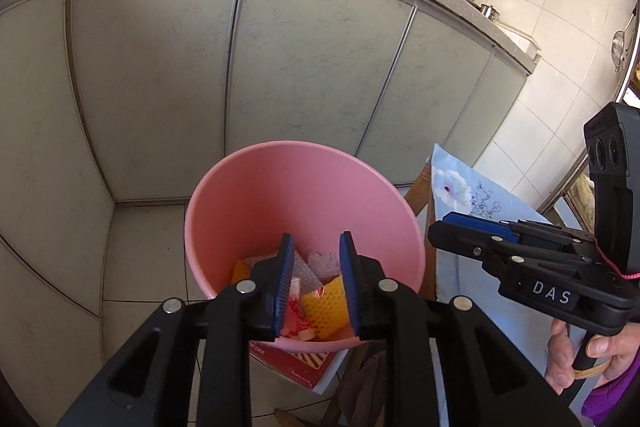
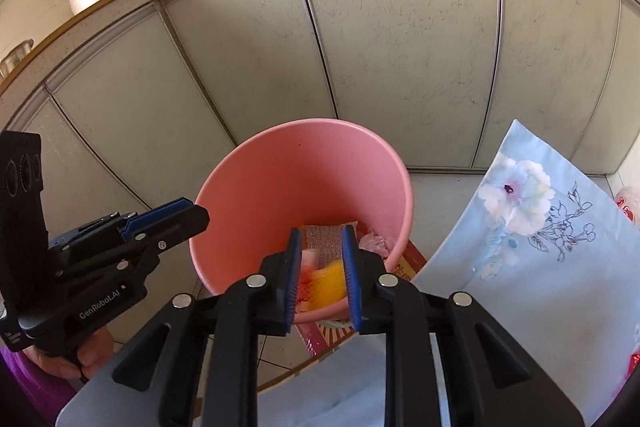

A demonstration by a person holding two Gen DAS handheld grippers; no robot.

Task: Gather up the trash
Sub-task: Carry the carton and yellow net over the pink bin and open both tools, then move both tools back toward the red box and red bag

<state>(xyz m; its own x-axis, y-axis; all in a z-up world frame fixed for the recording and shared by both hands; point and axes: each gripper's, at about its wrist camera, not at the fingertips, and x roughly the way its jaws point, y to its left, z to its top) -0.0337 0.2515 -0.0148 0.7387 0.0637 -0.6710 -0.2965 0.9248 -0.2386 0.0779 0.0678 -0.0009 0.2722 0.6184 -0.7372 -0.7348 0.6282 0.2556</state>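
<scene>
writing: "DAS" is printed on the right gripper [image 1: 444,227]; "GenRobot.AI" on the left gripper [image 2: 202,217]
trash: yellow foam net [image 1: 325,305], bubble wrap and red-white wrappers sit at the bottom of the pink bin [image 1: 304,163]
fingers: both pairs stand apart with nothing pinched; the trash shows through the gaps, well below
pose: both grippers tilt down over the bin's near rim, one on each side
nearby: floral cloth [image 2: 532,227] just right of the bin

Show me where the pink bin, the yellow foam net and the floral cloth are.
pink bin [image 1: 280,187]: left wrist view, bare inner back wall.
yellow foam net [image 1: 326,309]: left wrist view, middle of the mesh, inside the bin.
floral cloth [image 2: 540,247]: right wrist view, blue fabric below the printed flower.
</scene>
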